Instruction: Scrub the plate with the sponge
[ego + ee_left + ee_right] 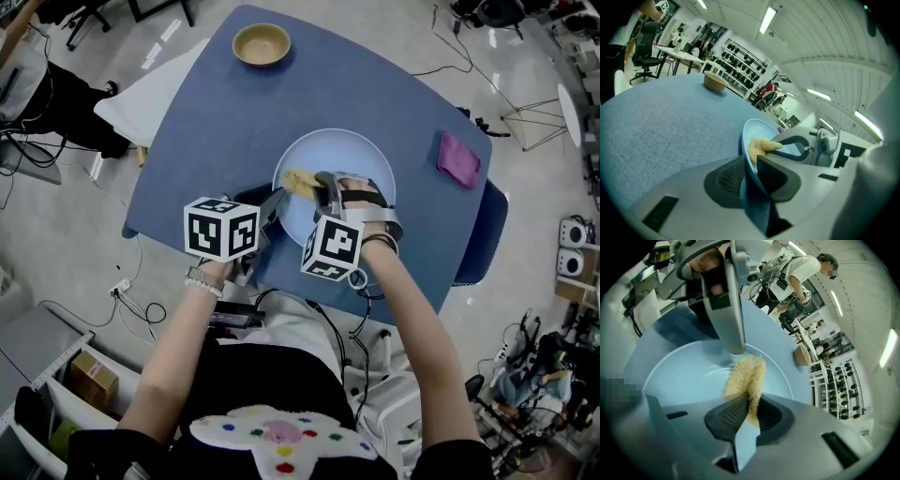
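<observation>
Left gripper (275, 201) fingers clamped on plate (361, 157) rim; right gripper (324, 186) fingers pinching sponge (300, 181), tilted steeply down.

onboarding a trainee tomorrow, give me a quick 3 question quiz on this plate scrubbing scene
1. What does the right gripper hold?
A) a brush
B) the sponge
C) a cup
2. True or false: the left gripper is clamped on the rim of the plate.
3. Fill in: in the head view, the purple cloth lies on the table to the ___ of the plate.

Key: 1 B; 2 true; 3 right
</observation>
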